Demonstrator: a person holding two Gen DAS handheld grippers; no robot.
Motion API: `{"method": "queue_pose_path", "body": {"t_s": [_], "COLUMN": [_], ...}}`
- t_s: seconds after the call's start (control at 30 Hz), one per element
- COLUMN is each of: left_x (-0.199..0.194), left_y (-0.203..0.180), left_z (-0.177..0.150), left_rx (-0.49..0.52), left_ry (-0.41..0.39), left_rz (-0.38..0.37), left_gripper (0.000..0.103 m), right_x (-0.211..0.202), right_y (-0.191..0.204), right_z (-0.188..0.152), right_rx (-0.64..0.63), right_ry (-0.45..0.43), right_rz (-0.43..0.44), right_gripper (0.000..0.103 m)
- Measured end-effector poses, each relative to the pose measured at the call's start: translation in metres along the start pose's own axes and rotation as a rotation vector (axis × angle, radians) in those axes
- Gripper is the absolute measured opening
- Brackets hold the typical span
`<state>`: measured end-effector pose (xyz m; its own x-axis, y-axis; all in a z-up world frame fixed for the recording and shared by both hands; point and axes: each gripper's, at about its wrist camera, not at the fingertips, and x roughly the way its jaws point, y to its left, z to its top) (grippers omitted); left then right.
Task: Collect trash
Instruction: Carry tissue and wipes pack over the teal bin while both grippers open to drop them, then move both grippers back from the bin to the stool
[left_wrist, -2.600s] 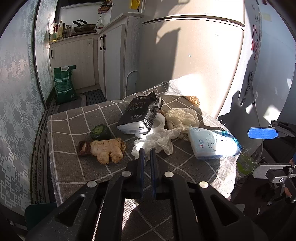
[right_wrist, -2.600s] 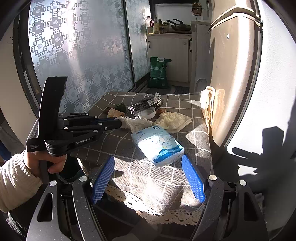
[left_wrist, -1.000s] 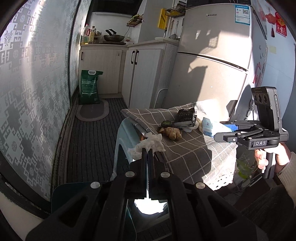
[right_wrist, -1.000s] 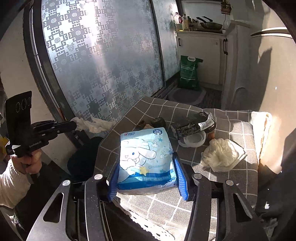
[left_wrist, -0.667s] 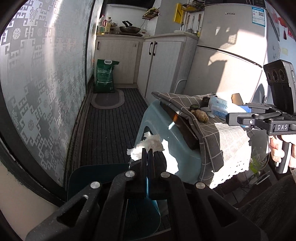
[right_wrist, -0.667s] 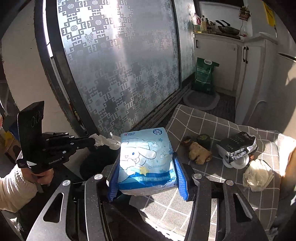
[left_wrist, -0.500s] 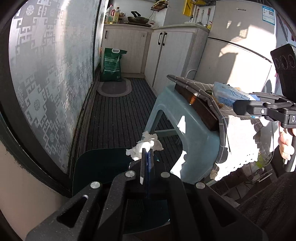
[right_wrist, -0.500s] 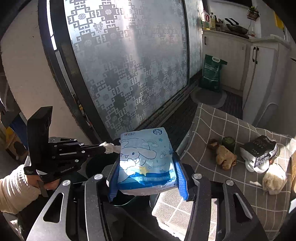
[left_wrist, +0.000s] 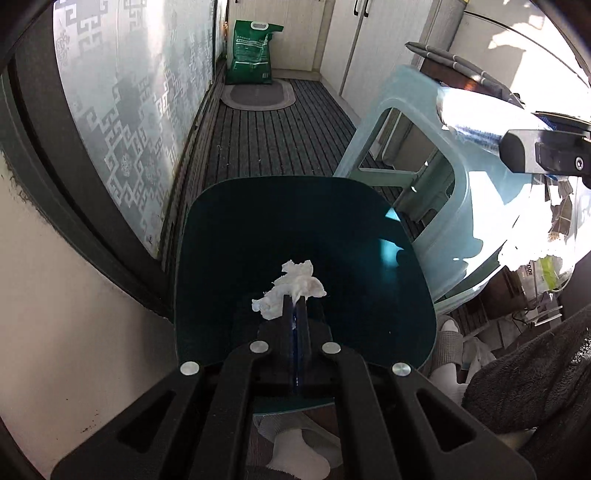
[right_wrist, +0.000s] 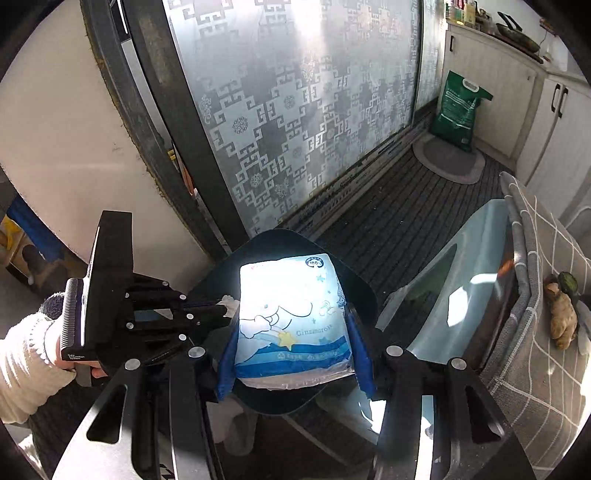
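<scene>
Left wrist view: crumpled tissue (left_wrist: 291, 288) is pinched in the closed left hand-held gripper (left_wrist: 295, 308) above the dark teal bin (left_wrist: 229, 236).

Over the same bin, a blue-and-white tissue pack (right_wrist: 291, 317) is clamped between the blue pads of the right hand-held gripper (right_wrist: 293, 354). Beside the bin, a pale blue stool (left_wrist: 439, 155) is seen under the checked cloth (right_wrist: 546, 369), where a ginger root (right_wrist: 563, 319) lies.

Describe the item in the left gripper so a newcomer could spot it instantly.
Start at the pale blue plastic stool; beside it on the floor stands a dark teal bin. Over its opening the left gripper pinches a crumpled white tissue, ragged and plain, unlike the glossy blue printed tissue pack nearby.
</scene>
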<state>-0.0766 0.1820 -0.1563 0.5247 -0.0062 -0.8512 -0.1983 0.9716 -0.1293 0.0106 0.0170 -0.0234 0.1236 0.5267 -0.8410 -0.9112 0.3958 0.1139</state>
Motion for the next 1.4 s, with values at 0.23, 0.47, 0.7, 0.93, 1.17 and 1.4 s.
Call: {"method": "queue_pose_path", "body": {"t_s": [0.23, 0.47, 0.7, 0.93, 1.17, 1.4], "left_x": [-0.008, -0.042, -0.084, -0.116, -0.142, -0.156], "left_y": [0.002, -0.001, -0.009, -0.019, -0.038, -0.056], "left_z": [-0.006, 0.002, 0.013, 0.024, 0.037, 0.053], "left_rx": [0.002, -0.007, -0.011, -0.008, 0.004, 0.016], "left_ry": [-0.031, -0.153, -0.298, -0.386, -0.465, -0.514], "left_rz": [0.02, 0.078, 0.108, 0.101, 0.095, 0.062], "left_gripper": [0.029, 0.027, 0.023, 0.023, 0.023, 0.023], "right_x": [0.035, 0.059, 0.073, 0.085, 0.059, 0.01], "right_y": [0.011, 0.012, 0.002, 0.005, 0.007, 0.002], "right_z": [0.004, 0.002, -0.006, -0.015, -0.012, -0.005], "right_rx": [-0.019, -0.024, -0.002, -0.03, -0.037, -0.036], "right_ry": [0.09, 0.144, 0.184, 0.224, 0.145, 0.017], "right_rz": [-0.016, -0.041, -0.038, -0.036, -0.007, -0.023], "right_gripper": [0.052, 0.052, 0.052, 0.059, 0.067, 0.067]}}
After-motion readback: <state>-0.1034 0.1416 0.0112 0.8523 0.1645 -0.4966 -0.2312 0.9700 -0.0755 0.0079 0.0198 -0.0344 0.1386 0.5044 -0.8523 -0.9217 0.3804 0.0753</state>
